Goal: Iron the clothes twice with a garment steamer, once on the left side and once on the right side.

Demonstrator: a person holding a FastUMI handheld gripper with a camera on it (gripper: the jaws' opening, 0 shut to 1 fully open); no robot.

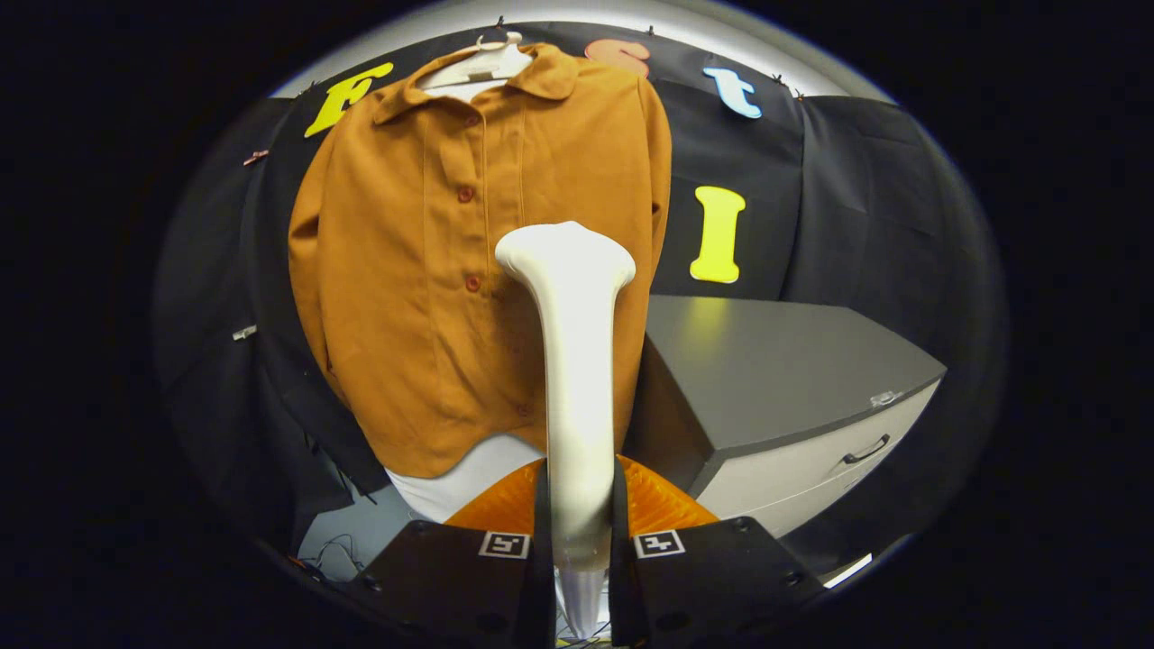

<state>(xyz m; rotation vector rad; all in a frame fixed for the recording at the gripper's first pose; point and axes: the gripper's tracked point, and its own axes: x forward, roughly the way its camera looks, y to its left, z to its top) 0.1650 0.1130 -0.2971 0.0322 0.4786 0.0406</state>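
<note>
An orange-brown buttoned shirt (424, 270) hangs on a white hanger (478, 65) against the booth wall, over a white garment whose hem (469, 478) shows below it. My gripper (579, 518) is shut on the white handle of a garment steamer (577, 379). The steamer rises upright from between the fingers. Its flat head (566, 252) faces the shirt's right half, near the lower buttons; whether it touches the cloth I cannot tell.
A grey cabinet (775, 370) with a white drawer front and a dark handle (865, 449) stands just right of the shirt and the steamer. Cables lie on the floor (338, 545) below the shirt to the left.
</note>
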